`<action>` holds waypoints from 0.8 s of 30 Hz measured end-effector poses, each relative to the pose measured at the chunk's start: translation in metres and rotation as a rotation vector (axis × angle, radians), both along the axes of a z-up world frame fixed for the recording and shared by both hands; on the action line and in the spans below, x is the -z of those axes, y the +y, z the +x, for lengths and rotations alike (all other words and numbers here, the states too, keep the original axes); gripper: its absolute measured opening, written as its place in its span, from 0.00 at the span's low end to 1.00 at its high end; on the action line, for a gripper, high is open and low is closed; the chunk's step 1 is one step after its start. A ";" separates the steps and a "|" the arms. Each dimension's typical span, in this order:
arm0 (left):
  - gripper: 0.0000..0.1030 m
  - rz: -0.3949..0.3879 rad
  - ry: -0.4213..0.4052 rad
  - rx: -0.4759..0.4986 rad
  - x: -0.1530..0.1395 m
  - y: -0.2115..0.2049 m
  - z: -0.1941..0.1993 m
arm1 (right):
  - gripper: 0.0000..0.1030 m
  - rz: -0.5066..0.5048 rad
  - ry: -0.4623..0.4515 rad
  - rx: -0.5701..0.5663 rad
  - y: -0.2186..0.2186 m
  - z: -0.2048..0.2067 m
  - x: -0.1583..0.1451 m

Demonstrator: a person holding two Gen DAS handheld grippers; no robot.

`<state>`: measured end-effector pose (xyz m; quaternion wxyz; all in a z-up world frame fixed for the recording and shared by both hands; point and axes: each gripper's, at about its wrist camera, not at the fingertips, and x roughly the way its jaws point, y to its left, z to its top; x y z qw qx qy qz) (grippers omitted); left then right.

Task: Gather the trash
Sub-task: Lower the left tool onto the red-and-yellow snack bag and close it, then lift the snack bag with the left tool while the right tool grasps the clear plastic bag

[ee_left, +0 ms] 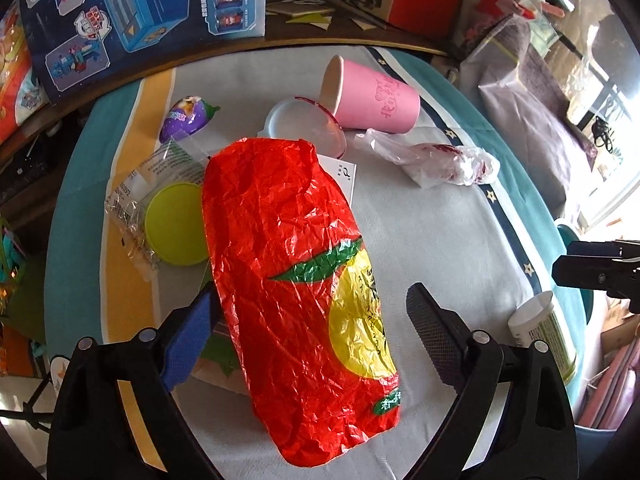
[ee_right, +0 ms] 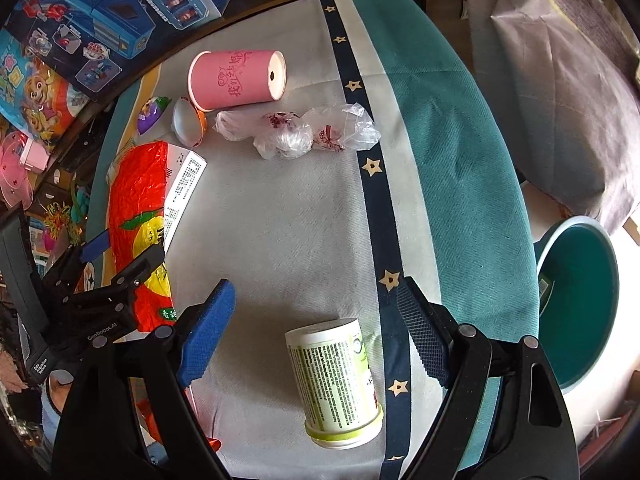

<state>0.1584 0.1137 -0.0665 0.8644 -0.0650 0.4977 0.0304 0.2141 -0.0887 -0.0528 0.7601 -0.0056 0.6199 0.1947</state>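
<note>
A crumpled red wrapper (ee_left: 296, 280) with a yellow and green print lies on the table between the jaws of my open left gripper (ee_left: 316, 312); the fingers do not press it. It also shows in the right wrist view (ee_right: 138, 208), with the left gripper (ee_right: 116, 252) around it. My right gripper (ee_right: 316, 312) is open above a white and green cup (ee_right: 336, 380) lying on its side. A pink paper cup (ee_left: 372, 96) (ee_right: 240, 78) lies tipped over at the back. A crumpled clear bag (ee_left: 432, 160) (ee_right: 296, 130) lies near it.
A teal bin (ee_right: 580, 300) stands beside the table's right edge. A yellow-green lid (ee_left: 176, 224), a clear wrapper (ee_left: 148, 176), a purple toy egg (ee_left: 188, 118) and a clear lid (ee_left: 304, 124) lie at the left. Toy boxes (ee_left: 140, 12) stand behind.
</note>
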 end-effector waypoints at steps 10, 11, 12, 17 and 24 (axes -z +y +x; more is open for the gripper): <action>0.24 -0.014 -0.039 0.030 -0.009 0.006 -0.013 | 0.77 -0.015 0.007 -0.024 0.022 -0.005 0.004; 0.20 -0.018 -0.048 0.034 -0.012 0.007 -0.016 | 0.77 -0.016 0.004 -0.029 0.025 -0.007 0.003; 0.18 -0.020 -0.059 0.039 -0.015 0.008 -0.019 | 0.77 -0.017 0.001 -0.036 0.028 -0.008 0.002; 0.14 -0.063 -0.081 0.075 -0.025 0.008 -0.032 | 0.77 -0.019 -0.004 -0.058 0.045 -0.014 0.000; 0.14 -0.099 -0.100 0.131 -0.030 -0.009 -0.029 | 0.77 -0.059 -0.084 -0.048 0.042 0.004 -0.010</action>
